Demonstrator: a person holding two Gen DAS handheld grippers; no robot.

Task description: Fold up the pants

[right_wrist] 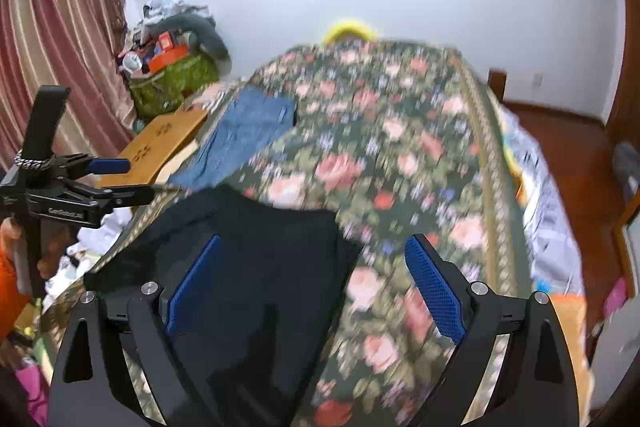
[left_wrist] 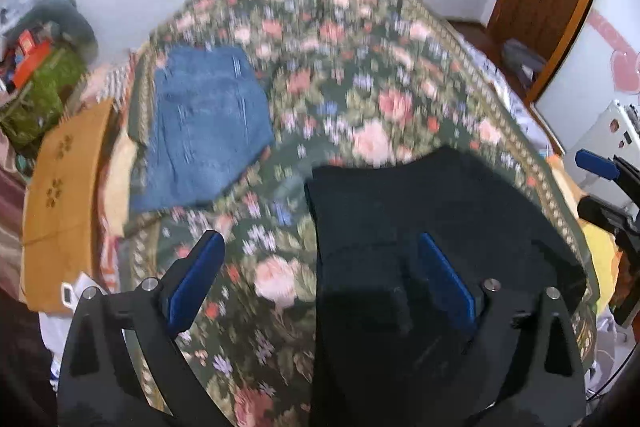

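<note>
The black pants (left_wrist: pixel 432 227) lie at lower right under the left gripper (left_wrist: pixel 320 279) and at lower left under the right gripper (right_wrist: pixel 316 283), both with fingers apart and holding nothing.

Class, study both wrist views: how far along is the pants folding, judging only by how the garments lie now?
Done: the blue jeans lie folded on the floral bedspread. In hand: nothing; the left gripper and right gripper are both open above the black pants, gripping no cloth. Left: the black pants look partly folded; blur hides how far.
</note>
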